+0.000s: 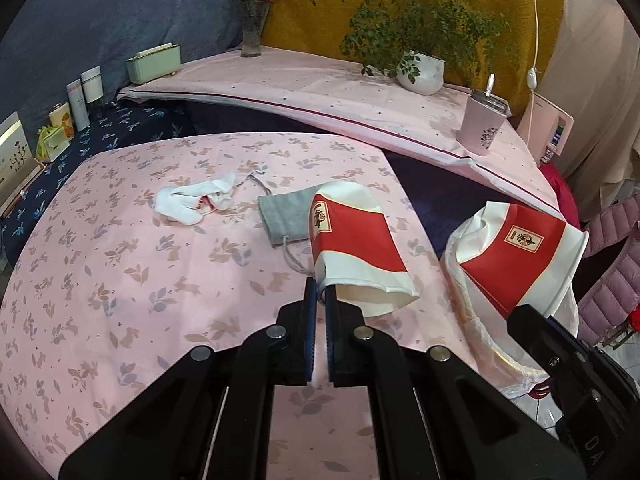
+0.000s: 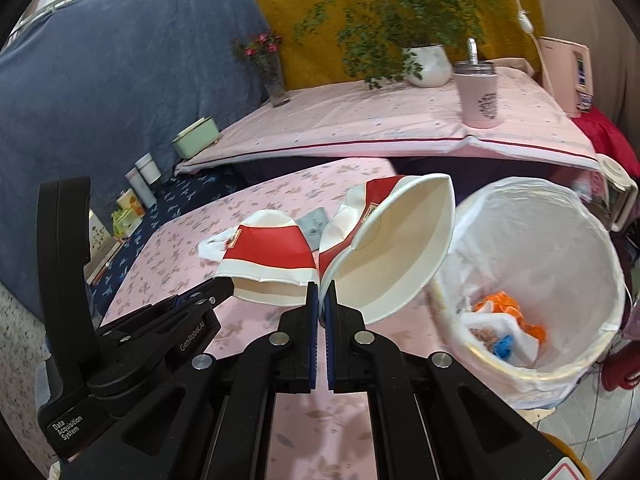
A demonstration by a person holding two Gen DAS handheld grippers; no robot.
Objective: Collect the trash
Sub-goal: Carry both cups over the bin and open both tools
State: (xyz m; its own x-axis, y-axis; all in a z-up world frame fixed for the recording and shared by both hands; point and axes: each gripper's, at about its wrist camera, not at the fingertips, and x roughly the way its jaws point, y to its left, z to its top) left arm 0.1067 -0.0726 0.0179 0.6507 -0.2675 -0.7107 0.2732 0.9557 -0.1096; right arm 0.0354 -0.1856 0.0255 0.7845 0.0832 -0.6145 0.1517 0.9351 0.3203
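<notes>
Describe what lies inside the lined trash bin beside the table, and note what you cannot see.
Inside the trash bin, on its white liner, lie orange scraps, white paper, a blue piece and brownish bits. Its left side is hidden by the cup.

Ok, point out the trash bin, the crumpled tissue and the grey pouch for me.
trash bin [image 2: 600, 264], right wrist view, on the white liner folded over its rim.
crumpled tissue [image 1: 188, 202], left wrist view, on the middle of the white wad.
grey pouch [image 1: 284, 216], left wrist view, on its flat cloth face.

In the right wrist view, the black plastic left gripper [image 2: 208, 298] bears white lettering "GenRobot.AI" on its arm and "Data Acquisition System" on its body.
</notes>
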